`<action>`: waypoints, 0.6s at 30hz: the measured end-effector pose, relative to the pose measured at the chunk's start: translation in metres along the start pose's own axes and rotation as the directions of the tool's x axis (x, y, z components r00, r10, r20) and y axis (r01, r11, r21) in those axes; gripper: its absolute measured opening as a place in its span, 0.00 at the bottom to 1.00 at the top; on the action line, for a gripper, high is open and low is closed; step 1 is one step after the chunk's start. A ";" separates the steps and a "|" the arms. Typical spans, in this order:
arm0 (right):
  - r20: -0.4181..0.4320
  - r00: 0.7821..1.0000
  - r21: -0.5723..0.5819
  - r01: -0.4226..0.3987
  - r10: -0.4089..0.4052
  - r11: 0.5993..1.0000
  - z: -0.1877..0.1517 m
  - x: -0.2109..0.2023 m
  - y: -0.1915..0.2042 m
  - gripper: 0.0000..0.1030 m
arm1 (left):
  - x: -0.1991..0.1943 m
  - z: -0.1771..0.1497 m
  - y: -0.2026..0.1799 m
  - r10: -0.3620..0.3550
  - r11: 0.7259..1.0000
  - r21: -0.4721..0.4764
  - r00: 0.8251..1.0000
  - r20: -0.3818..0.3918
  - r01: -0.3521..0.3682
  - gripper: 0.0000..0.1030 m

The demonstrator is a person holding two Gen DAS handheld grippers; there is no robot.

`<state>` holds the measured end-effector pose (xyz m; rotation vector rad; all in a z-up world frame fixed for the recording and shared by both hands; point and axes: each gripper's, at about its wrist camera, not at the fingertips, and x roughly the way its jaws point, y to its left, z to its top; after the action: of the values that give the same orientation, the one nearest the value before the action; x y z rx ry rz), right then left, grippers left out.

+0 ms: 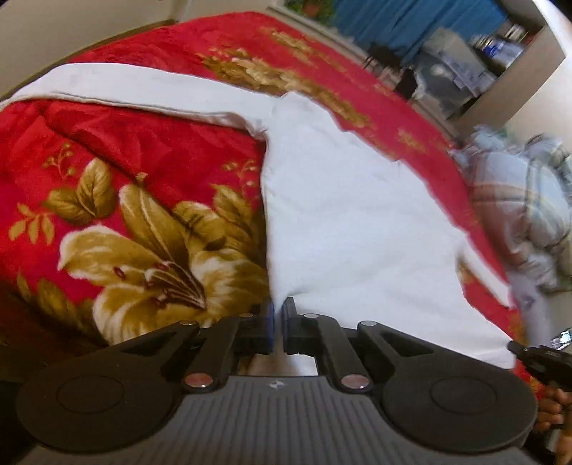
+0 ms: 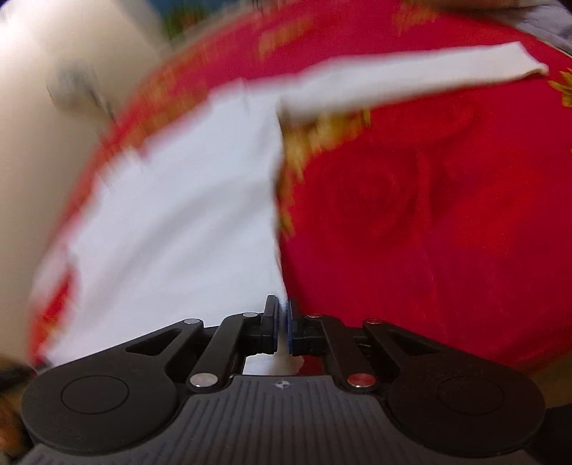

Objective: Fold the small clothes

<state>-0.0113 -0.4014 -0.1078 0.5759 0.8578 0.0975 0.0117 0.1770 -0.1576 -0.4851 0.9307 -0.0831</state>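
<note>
White long-sleeved shirt (image 1: 350,214) spread flat on a red blanket (image 1: 150,150) with gold flower print, covering a bed. One sleeve (image 1: 118,87) stretched out straight across the blanket toward the far left in the left wrist view. Left hand-held gripper (image 1: 278,322) pinched nearly closed on the near hem of the shirt, white cloth running between the blue pads. Right hand-held gripper (image 2: 282,327) likewise pinched narrow on the shirt's edge (image 2: 282,286), a sliver of white fabric caught between its pads; same shirt (image 2: 178,214) reaching away to the left in that view, sleeve (image 2: 411,75) extended up and to the right over the blanket (image 2: 429,214). Right wrist view heavily motion-blurred. Crumpled plaid garment (image 1: 525,200) lying at the bed's right edge, beyond the shirt. Blue curtain (image 1: 411,21) and cluttered shelves (image 1: 500,35) in the background.
</note>
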 end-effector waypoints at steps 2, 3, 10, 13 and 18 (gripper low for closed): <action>0.040 0.998 0.023 0.046 -0.047 0.999 0.000 -0.014 -0.010 0.04 | 0.007 -0.005 0.007 0.027 0.999 -0.017 0.999 -0.043 -0.028 0.04; 0.013 0.998 0.060 0.055 -0.056 0.997 -0.002 -0.011 -0.018 0.04 | 0.012 -0.006 0.010 0.039 0.999 -0.023 0.997 -0.071 -0.040 0.05; -0.047 0.961 -0.099 0.267 -0.272 0.959 -0.017 0.023 -0.004 0.12 | 0.017 -0.009 -0.010 0.111 0.990 0.097 0.993 -0.048 -0.106 0.15; -0.035 0.990 -0.098 0.132 -0.136 0.986 -0.016 0.023 0.006 0.23 | 0.030 -0.013 -0.024 0.071 0.987 0.149 0.993 -0.093 -0.056 0.16; -0.264 0.935 -0.142 0.205 -0.237 0.968 -0.036 0.071 0.003 0.37 | 0.063 -0.027 -0.027 0.248 0.955 0.224 0.939 -0.238 -0.195 0.38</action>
<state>0.0094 -0.3608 -0.1737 0.3600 1.1801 0.0215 0.0323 0.1253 -0.2068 -0.1825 1.2203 -0.0338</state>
